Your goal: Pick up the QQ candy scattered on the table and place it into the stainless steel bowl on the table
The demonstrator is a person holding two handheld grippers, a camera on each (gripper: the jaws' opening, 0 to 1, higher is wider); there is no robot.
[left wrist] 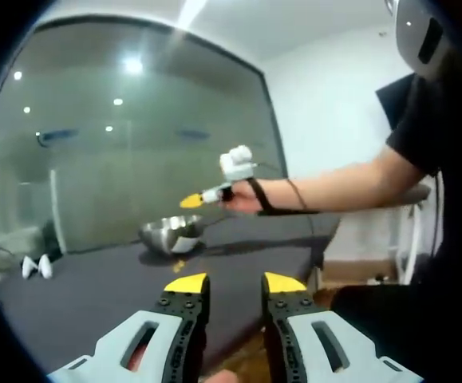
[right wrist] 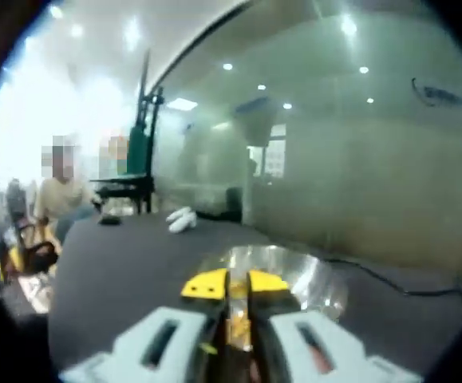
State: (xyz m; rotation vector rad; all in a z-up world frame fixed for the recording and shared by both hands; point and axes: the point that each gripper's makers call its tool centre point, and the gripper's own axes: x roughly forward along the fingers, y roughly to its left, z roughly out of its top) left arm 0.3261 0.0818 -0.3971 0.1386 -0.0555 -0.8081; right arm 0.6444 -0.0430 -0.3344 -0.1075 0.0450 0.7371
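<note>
One stainless steel bowl (left wrist: 171,234) stood on the dark tabletop (left wrist: 79,295), near its far edge, in front of a glass wall (left wrist: 135,144).

In the left gripper view, the left tool (left wrist: 234,285) hung released over the near edge of the tabletop, its two yellow-tipped jaws well apart with nothing between them. Across the tabletop, the person's arm (left wrist: 334,187) reached in from the right and held the right tool (left wrist: 192,201) just above the bowl's rim, its yellow tip pointing toward the bowl. One small yellow piece (left wrist: 179,265), possibly a QQ candy, lay on the tabletop just in front of the bowl; it was too small to tell for certain. Two small white objects (left wrist: 36,267) lay side by side near the left edge of the tabletop.

In the right gripper view, the right tool (right wrist: 235,284) hovered directly over the bowl (right wrist: 310,279), its two jaws nearly closed on one small orange-yellow candy (right wrist: 238,325) pinched between them. The two white objects (right wrist: 181,219) lay farther back on the tabletop (right wrist: 119,271). Two people (right wrist: 59,195) sat blurred in the background at the left.
</note>
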